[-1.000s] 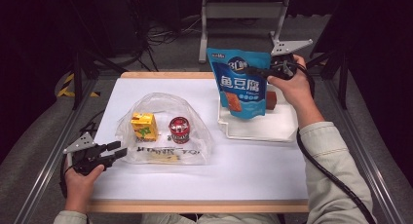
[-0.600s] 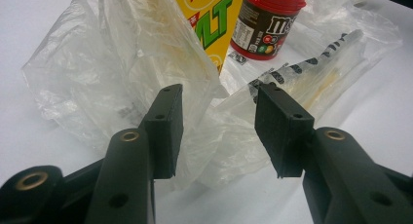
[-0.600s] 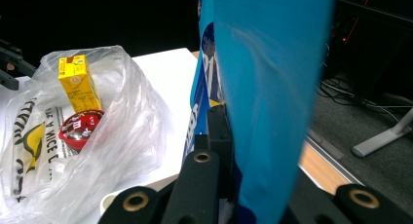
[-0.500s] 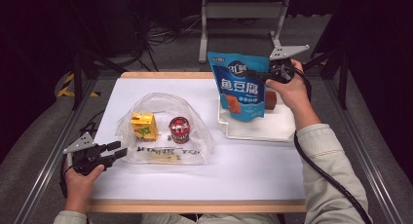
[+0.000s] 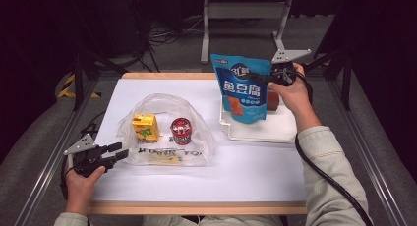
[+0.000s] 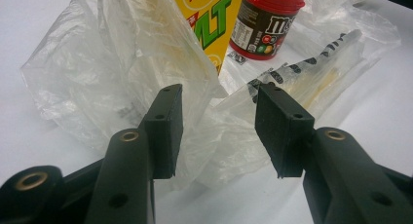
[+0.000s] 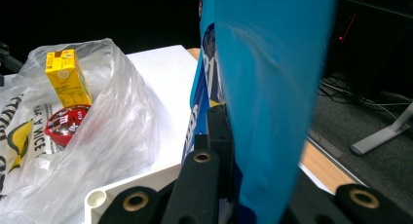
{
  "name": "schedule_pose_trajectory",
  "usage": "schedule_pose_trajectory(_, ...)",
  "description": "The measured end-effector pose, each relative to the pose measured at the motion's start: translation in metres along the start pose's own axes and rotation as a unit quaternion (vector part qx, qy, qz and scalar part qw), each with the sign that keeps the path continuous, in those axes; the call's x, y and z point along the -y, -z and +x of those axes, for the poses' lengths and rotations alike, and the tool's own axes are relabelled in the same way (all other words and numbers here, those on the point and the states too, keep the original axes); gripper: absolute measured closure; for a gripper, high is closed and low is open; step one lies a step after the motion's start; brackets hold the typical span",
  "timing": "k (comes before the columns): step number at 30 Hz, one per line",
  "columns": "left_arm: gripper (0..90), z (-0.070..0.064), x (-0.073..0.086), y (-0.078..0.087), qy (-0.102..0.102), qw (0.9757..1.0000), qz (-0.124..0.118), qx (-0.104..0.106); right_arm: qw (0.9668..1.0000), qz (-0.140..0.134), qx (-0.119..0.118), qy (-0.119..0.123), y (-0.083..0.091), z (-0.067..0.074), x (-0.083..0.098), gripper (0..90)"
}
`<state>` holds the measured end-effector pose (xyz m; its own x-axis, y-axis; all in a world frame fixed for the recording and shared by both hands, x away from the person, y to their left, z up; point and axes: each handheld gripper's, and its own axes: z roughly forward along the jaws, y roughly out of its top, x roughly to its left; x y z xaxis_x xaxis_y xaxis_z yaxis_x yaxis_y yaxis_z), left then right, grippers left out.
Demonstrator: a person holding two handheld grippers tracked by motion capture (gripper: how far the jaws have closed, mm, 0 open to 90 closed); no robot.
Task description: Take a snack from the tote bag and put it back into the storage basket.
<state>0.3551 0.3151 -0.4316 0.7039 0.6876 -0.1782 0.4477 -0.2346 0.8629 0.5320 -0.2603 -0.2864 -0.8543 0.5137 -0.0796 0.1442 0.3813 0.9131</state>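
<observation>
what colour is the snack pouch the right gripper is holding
Blue, with white characters and an orange food picture on the snack pouch, gripped by the right gripper. Clearest in the high view.

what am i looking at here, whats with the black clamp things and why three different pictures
A person sits at a table and holds a hand-worked clamp, called a gripper, in each hand. One picture comes from a camera above the table; the other two come from small cameras riding on the grippers, looking along their black jaws.

The right gripper is shut on a blue snack pouch, holding it upright over a white tray. In the right gripper view the pouch is pinched between the jaws.

The left gripper is open at the edge of a clear plastic bag; in its own view the jaws stand apart with crumpled bag film between them. In the bag are a yellow drink carton and a small red-lidded candy tub.
</observation>
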Motion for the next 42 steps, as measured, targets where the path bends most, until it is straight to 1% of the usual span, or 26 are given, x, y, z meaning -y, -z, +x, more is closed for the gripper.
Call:
schedule_pose_trajectory(4, 53.8, 0.0, 0.0, 0.0, -0.001, 1.0, 0.0, 0.001, 1.0, -0.005, 0.002, -0.002, 0.0, -0.001, 0.004, 89.6)
schedule_pose_trajectory(10, 53.7, 0.0, 0.0, 0.0, -0.001, 1.0, 0.0, 0.001, 0.9999, -0.012, 0.004, 0.001, 0.0, -0.002, 0.007, 89.6)
schedule_pose_trajectory(12, 53.7, 0.0, 0.0, 0.0, -0.001, 1.0, 0.0, 0.002, 0.9999, -0.014, 0.0, 0.001, 0.001, -0.003, 0.009, 89.4)
schedule_pose_trajectory(15, 53.5, 0.0, 0.0, 0.0, -0.001, 1.0, -0.001, 0.003, 0.9999, -0.015, 0.001, 0.001, 0.003, -0.005, 0.013, 89.1)
schedule_pose_trajectory(20, 53.5, -0.001, -0.001, -0.001, 0.0, 1.0, 0.0, 0.004, 0.9999, -0.009, 0.005, 0.006, 0.007, -0.006, 0.018, 88.7)
schedule_pose_trajectory(23, 53.4, 0.0, -0.001, -0.002, -0.003, 1.0, 0.0, 0.005, 0.9999, -0.007, 0.005, 0.012, 0.009, -0.006, 0.02, 88.2)
schedule_pose_trajectory(25, 53.4, 0.0, -0.002, -0.003, -0.005, 1.0, -0.001, 0.004, 0.9999, -0.005, 0.004, 0.016, 0.01, -0.007, 0.022, 87.3)
schedule_pose_trajectory(27, 53.4, -0.001, -0.002, -0.003, -0.002, 1.0, 0.001, 0.006, 0.9999, -0.002, 0.004, 0.015, 0.011, -0.007, 0.023, 84.9)
schedule_pose_trajectory(29, 53.4, 0.0, -0.002, -0.003, -0.003, 1.0, 0.002, 0.006, 0.9999, -0.006, 0.003, 0.014, 0.011, -0.007, 0.024, 82.8)
schedule_pose_trajectory(32, 53.4, 0.0, -0.003, -0.004, -0.003, 1.0, 0.001, 0.007, 0.9999, -0.007, 0.003, 0.014, 0.011, -0.005, 0.024, 78.6)
schedule_pose_trajectory(34, 53.4, 0.001, -0.002, -0.004, -0.002, 1.0, -0.002, 0.007, 0.9998, -0.011, 0.007, 0.016, 0.011, -0.003, 0.021, 73.6)
schedule_pose_trajectory(36, 53.4, 0.0, -0.002, -0.004, 0.0, 1.0, -0.002, 0.007, 0.9997, -0.023, 0.007, 0.008, 0.013, -0.002, 0.018, 65.4)
schedule_pose_trajectory(37, 53.4, 0.0, -0.002, -0.003, 0.0, 1.0, -0.002, 0.006, 0.9996, -0.027, 0.01, 0.004, 0.014, -0.002, 0.016, 59.7)
schedule_pose_trajectory(38, 53.4, 0.001, -0.002, -0.003, -0.002, 1.0, -0.002, 0.007, 0.9992, -0.035, 0.015, -0.007, 0.015, -0.002, 0.014, 50.2)
schedule_pose_trajectory(39, 53.4, 0.001, -0.002, -0.003, -0.002, 1.0, -0.002, 0.007, 0.9992, -0.035, 0.015, -0.007, 0.015, -0.002, 0.014, 50.2)
schedule_pose_trajectory(40, 53.4, 0.001, -0.002, -0.003, -0.002, 1.0, -0.002, 0.007, 0.9988, -0.043, 0.014, -0.021, 0.018, -0.001, 0.01, 50.2)
schedule_pose_trajectory(41, 53.4, 0.0, -0.002, -0.003, -0.003, 1.0, -0.002, 0.007, 0.9988, -0.043, 0.014, -0.021, 0.018, -0.001, 0.01, 42.6)
schedule_pose_trajectory(42, 53.4, 0.0, -0.002, -0.003, 0.0, 1.0, -0.001, 0.006, 0.9988, -0.043, 0.017, -0.018, 0.02, 0.0, 0.009, 39.6)
